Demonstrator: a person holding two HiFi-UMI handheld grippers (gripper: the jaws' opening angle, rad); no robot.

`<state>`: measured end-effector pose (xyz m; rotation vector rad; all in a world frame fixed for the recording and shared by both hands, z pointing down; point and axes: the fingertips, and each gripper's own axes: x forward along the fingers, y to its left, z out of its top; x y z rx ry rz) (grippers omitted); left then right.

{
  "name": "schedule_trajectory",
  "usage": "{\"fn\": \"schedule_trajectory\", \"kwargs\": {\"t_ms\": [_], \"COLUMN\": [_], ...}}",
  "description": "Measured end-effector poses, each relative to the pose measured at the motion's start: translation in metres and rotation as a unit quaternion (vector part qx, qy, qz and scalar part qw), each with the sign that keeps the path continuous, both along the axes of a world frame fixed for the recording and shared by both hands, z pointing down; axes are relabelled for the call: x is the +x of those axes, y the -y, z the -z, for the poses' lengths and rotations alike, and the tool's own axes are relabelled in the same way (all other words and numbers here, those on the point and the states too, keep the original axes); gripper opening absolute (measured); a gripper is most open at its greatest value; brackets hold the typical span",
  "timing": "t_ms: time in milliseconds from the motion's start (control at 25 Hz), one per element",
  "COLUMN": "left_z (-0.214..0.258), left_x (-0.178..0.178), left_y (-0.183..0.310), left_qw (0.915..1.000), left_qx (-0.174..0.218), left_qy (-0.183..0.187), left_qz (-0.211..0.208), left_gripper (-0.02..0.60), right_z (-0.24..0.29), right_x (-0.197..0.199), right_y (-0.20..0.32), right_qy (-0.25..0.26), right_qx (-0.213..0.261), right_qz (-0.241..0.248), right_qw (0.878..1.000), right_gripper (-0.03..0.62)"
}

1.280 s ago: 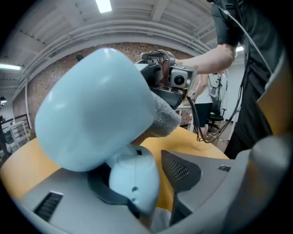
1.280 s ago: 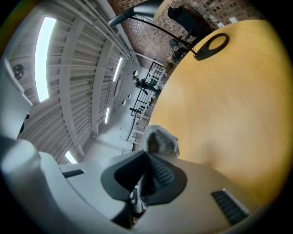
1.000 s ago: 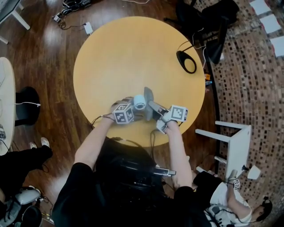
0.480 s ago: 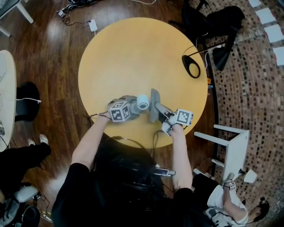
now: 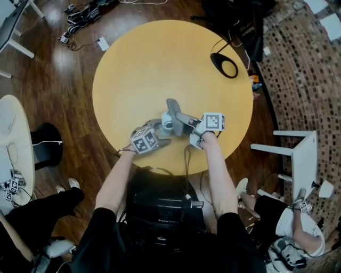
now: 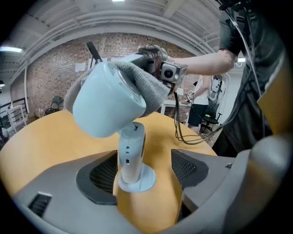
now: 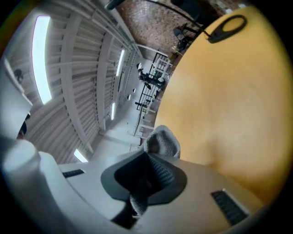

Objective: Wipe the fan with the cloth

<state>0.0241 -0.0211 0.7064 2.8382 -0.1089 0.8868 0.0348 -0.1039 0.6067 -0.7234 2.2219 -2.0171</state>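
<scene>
On counter [image 5: 160, 58], fan [image 6: 112, 107] stem upright between left gripper [image 6: 145, 171] jaws, apart; right gripper [image 7: 146, 178] jaws clamp cloth [image 6: 149, 89] against fan head's far side.

I am working in what looks like a converted loft used as a recording lab: dark wood floor [image 5: 64, 80] around a round yellow table [image 5: 160, 53], tangled cables [image 5: 80, 10] at upper left, a brick wall [image 6: 46, 71], white ceiling beams [image 6: 137, 18], another seated person [image 5: 295, 229] at lower right.
</scene>
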Motion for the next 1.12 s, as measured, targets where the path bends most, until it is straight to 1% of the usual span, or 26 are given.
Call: {"fn": "schedule_trajectory", "kwargs": {"t_ms": [40, 80, 160, 240, 400, 440, 520, 560, 600, 680, 720, 760, 800, 840, 960, 1000, 1040, 1120], "left_z": [0.002, 0.004, 0.007, 0.010, 0.013, 0.013, 0.015, 0.016, 0.017, 0.020, 0.024, 0.030, 0.038, 0.046, 0.064, 0.068, 0.071, 0.075], "left_x": [0.000, 0.001, 0.002, 0.000, -0.010, -0.009, -0.005, -0.004, -0.006, -0.011, -0.014, -0.016, -0.017, -0.018, -0.021, -0.021, -0.019, -0.015], "left_y": [0.001, 0.002, 0.003, 0.003, -0.001, -0.001, 0.000, 0.000, 0.001, 0.002, 0.003, 0.005, 0.008, 0.011, 0.019, 0.020, 0.022, 0.025], "left_qw": [1.0000, 1.0000, 0.9999, 0.9996, 0.9987, 0.9983, 0.9972, 0.9964, 0.9958, 0.9940, 0.9922, 0.9893, 0.9847, 0.9783, 0.9541, 0.9476, 0.9429, 0.9364], "left_qx": [-0.001, -0.002, -0.006, -0.016, -0.039, -0.044, -0.057, -0.063, -0.068, -0.081, -0.091, -0.106, -0.123, -0.141, -0.187, -0.197, -0.202, -0.205], "left_qy": [0.002, 0.003, 0.002, 0.001, 0.014, 0.016, 0.012, 0.010, 0.010, 0.007, -0.001, -0.015, -0.035, -0.060, -0.131, -0.146, -0.154, -0.155], "left_qz": [0.002, 0.005, 0.012, 0.023, 0.031, 0.034, 0.048, 0.055, 0.061, 0.074, 0.085, 0.100, 0.119, 0.140, 0.193, 0.205, 0.216, 0.239], "left_gripper": [0.364, 0.364, 0.364, 0.364, 0.364, 0.364, 0.364, 0.364, 0.364, 0.364, 0.364, 0.364, 0.364, 0.364, 0.364, 0.364, 0.364, 0.363], "right_z": [-0.004, -0.011, -0.032, -0.054, -0.090, -0.100, -0.118, -0.119, -0.112, -0.082, -0.066, -0.055, -0.051, -0.054, -0.084, -0.096, -0.109, -0.136], "right_x": [0.004, 0.009, 0.017, 0.014, -0.012, -0.008, 0.010, 0.020, 0.028, 0.037, 0.039, 0.038, 0.035, 0.030, 0.011, 0.006, 0.002, 0.000], "right_y": [-0.001, -0.003, -0.012, -0.026, -0.050, -0.053, -0.061, -0.061, -0.058, -0.043, -0.036, -0.032, -0.030, -0.033, -0.054, -0.061, -0.069, -0.085], "right_qy": [0.024, 0.034, 0.028, 0.017, 0.009, -0.012, -0.077, -0.094, -0.088, -0.034, -0.006, 0.016, 0.027, 0.026, 0.008, 0.000, -0.018, -0.070], "right_qx": [-0.006, -0.009, -0.024, -0.041, -0.056, -0.056, -0.055, -0.050, -0.037, 0.006, 0.026, 0.039, 0.040, 0.031, -0.007, -0.015, -0.022, -0.037], "right_qz": [-0.022, -0.041, -0.069, -0.082, -0.087, -0.081, -0.066, -0.068, -0.080, -0.113, -0.121, -0.121, -0.115, -0.106, -0.080, -0.075, -0.068, -0.041], "right_qw": [0.999, 0.999, 0.997, 0.996, 0.995, 0.995, 0.993, 0.992, 0.992, 0.993, 0.992, 0.992, 0.992, 0.994, 0.997, 0.997, 0.997, 0.996], "right_gripper": [0.026, 0.026, 0.028, 0.026, 0.026, 0.026, 0.027, 0.026, 0.026, 0.026, 0.026, 0.027, 0.026, 0.026, 0.027, 0.026, 0.026, 0.026]}}
